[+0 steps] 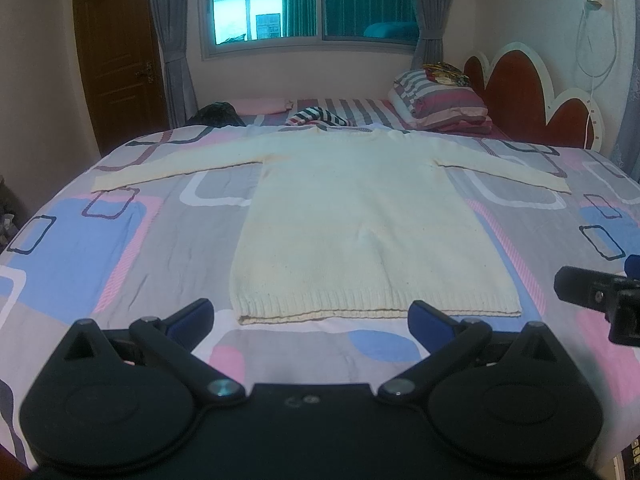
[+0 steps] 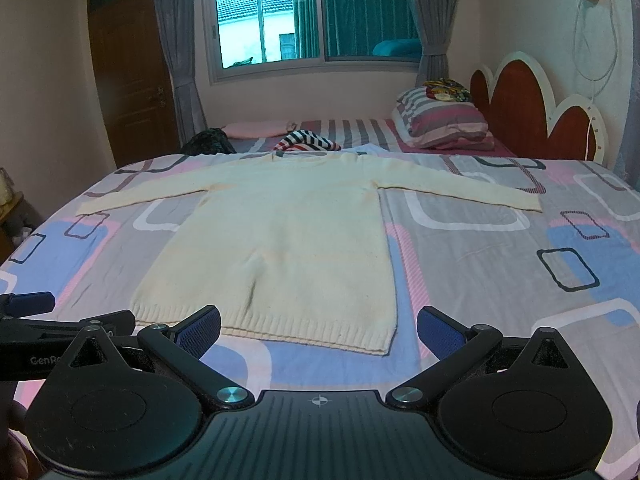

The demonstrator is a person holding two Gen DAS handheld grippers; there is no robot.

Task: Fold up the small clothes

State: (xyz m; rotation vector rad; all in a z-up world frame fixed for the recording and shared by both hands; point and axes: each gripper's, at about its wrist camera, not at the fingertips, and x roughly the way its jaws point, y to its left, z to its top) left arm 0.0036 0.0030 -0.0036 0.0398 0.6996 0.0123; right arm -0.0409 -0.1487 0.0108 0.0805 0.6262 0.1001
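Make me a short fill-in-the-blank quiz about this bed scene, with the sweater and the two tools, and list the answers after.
1. The cream sweater lies flat on the bedspread with both sleeves spread ____.
2. The left tool and the right tool both have their jaws ____.
3. Neither tool is ____ the sweater.
4. Behind the sweater's collar lies a ____ garment in red, white and dark.

Answers: outward; open; touching; striped
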